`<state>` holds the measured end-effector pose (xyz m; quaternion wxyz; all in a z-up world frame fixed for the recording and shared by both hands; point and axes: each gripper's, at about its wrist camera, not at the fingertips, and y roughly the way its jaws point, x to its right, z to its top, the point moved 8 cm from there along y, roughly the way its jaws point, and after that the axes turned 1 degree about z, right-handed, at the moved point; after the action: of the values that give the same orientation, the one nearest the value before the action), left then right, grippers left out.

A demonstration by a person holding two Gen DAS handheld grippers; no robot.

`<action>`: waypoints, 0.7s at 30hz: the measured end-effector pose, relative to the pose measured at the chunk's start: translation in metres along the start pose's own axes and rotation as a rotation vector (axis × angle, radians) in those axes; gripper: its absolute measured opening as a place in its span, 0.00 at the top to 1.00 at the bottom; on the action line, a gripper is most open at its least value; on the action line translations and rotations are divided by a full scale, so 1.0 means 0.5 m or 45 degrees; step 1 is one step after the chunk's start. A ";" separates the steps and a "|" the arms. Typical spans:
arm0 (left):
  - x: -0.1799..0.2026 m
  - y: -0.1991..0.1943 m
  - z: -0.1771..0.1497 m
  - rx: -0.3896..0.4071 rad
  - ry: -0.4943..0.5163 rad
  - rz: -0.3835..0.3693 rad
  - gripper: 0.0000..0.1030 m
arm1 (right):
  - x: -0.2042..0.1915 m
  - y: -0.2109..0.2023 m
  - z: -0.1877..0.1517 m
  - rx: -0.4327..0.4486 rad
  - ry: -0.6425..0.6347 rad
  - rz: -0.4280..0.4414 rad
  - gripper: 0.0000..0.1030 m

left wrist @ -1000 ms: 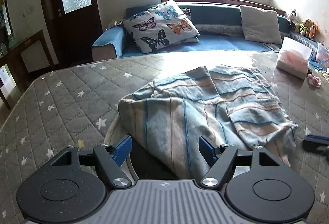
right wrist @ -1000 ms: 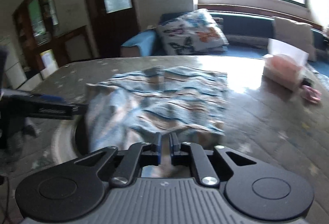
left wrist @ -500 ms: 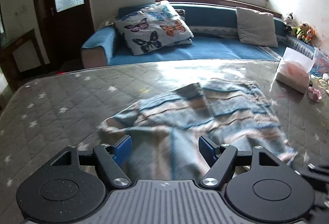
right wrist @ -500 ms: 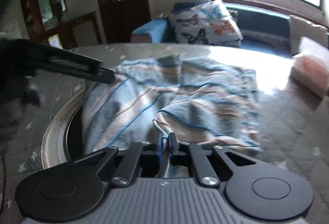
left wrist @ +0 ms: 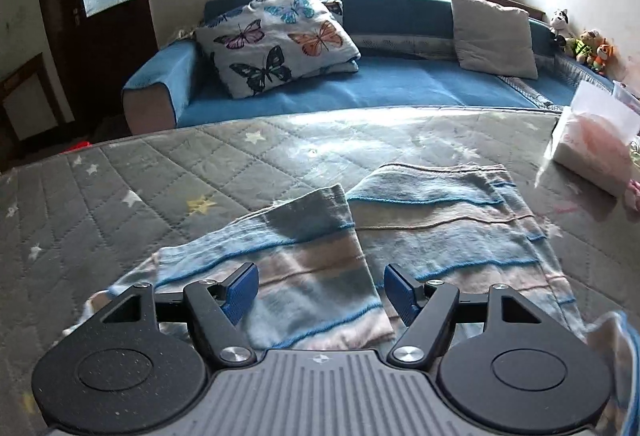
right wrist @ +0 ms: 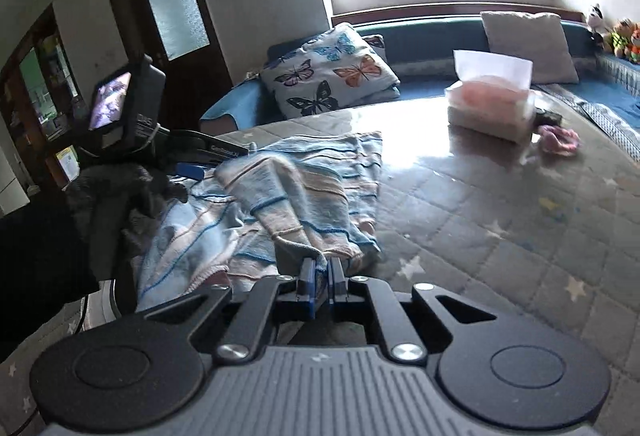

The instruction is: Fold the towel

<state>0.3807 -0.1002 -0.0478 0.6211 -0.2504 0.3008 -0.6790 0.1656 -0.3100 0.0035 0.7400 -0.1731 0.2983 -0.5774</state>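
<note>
The striped towel (left wrist: 400, 232) lies rumpled on the star-patterned quilted worktop (left wrist: 160, 196), one flap folded over the rest. The right tongs (right wrist: 319, 278) are clenched on a corner of the towel (right wrist: 304, 204) at its near edge. The left tongs (left wrist: 320, 290) are spread wide above the towel, grasping nothing. A tissue box (right wrist: 490, 104) stands well apart from it
</note>
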 end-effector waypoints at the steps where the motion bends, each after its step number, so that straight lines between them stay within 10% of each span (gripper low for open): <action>1: 0.004 0.007 -0.001 -0.003 0.010 0.006 0.30 | 0.003 -0.001 -0.003 -0.004 0.007 -0.001 0.95; 7: 0.009 0.038 -0.014 -0.031 0.034 0.057 0.38 | 0.008 0.010 -0.015 -0.026 0.030 0.007 0.94; 12: -0.023 0.019 -0.013 -0.041 -0.014 0.053 0.91 | 0.003 0.013 -0.012 -0.032 -0.016 -0.007 0.87; 21: -0.111 -0.132 -0.022 0.090 -0.086 0.054 0.94 | -0.062 0.042 -0.012 -0.053 -0.294 -0.052 0.65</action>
<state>0.3325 -0.0409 -0.0061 0.6537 -0.2444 0.2607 -0.6671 0.1724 -0.2742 -0.0063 0.7538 -0.2598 0.2195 -0.5623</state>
